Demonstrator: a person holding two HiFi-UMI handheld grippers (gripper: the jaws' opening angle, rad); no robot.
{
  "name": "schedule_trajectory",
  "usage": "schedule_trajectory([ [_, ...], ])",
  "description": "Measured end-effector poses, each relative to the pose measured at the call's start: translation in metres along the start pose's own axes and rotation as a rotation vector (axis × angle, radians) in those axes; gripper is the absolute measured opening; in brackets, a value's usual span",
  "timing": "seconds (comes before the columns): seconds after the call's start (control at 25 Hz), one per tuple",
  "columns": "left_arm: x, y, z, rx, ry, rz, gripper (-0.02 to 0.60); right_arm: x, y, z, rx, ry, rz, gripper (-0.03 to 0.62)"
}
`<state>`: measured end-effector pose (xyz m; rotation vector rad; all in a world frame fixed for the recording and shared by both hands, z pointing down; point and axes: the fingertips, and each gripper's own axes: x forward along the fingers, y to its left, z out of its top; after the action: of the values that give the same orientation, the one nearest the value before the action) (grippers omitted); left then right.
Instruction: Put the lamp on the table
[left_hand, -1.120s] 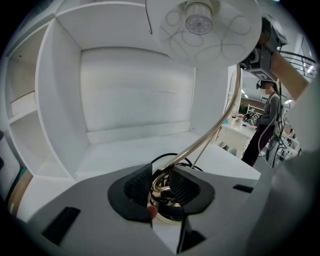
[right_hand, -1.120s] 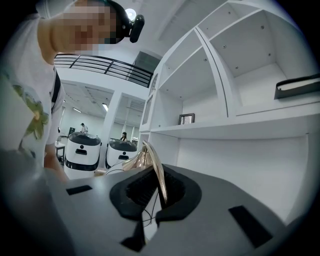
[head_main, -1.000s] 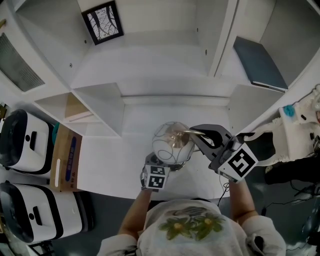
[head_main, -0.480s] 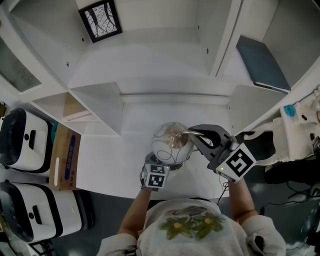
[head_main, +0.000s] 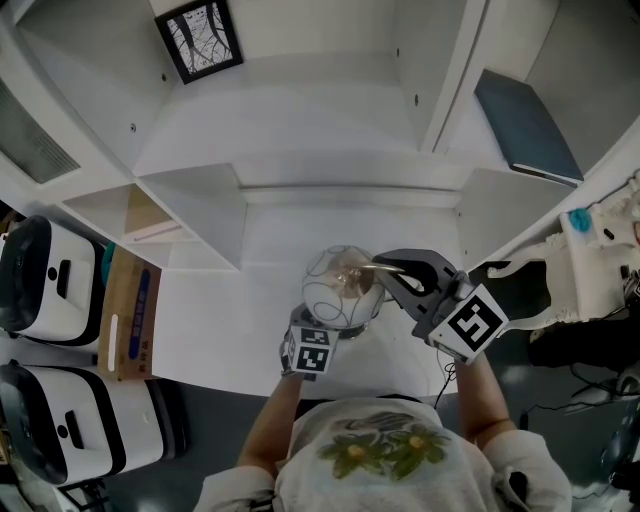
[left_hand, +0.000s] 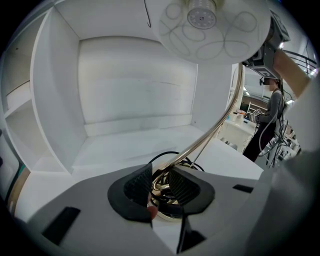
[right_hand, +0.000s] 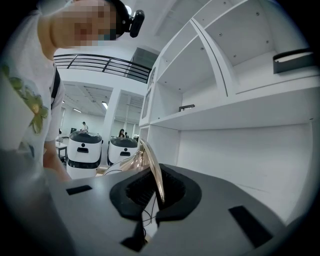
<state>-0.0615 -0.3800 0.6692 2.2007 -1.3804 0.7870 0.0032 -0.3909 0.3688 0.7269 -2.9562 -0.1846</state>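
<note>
The lamp has a wire globe shade (head_main: 343, 287) with a bulb inside and a curved brass stem (left_hand: 220, 120) rising from a round brass base. It stands over the front of the white table (head_main: 230, 320). My left gripper (head_main: 318, 325) is low at the foot of the lamp, its pads (left_hand: 137, 185) shut on the bottom of the stem, with black cable coiled there. My right gripper (head_main: 388, 268) comes in from the right, shut on the brass stem (right_hand: 152, 167) just under the shade. The shade (left_hand: 210, 25) hangs overhead in the left gripper view.
White shelf compartments rise behind the table, with a framed picture (head_main: 200, 42) on top and a dark book (head_main: 525, 125) at the right. A cardboard box (head_main: 130, 315) and two white machines (head_main: 45, 275) stand at the left. A person (left_hand: 270, 115) stands off to the right.
The right gripper has edged slightly left with the stem. The lamp and the left gripper stay much as they were.
</note>
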Motion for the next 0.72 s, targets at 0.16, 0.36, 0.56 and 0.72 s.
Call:
schedule_trajectory([
  [0.16, 0.0025, 0.0002, -0.0035, -0.001, 0.009, -0.001, 0.110, 0.0010, -0.0002, -0.0032, -0.001, 0.005, 0.000, 0.028],
  [0.36, 0.0048, 0.0003, -0.0051, 0.001, 0.008, -0.005, 0.110, 0.0012, -0.0004, -0.0056, -0.004, 0.009, 0.001, 0.027],
  [0.56, 0.0051, 0.0005, -0.0059, 0.006, 0.004, -0.007, 0.110, 0.0028, 0.0019, -0.0047, -0.013, 0.005, 0.010, 0.028],
  [0.72, 0.0046, 0.0016, -0.0076, 0.008, 0.005, -0.010, 0.109, 0.0052, 0.0060, -0.0044, -0.022, 0.010, 0.018, 0.028],
])
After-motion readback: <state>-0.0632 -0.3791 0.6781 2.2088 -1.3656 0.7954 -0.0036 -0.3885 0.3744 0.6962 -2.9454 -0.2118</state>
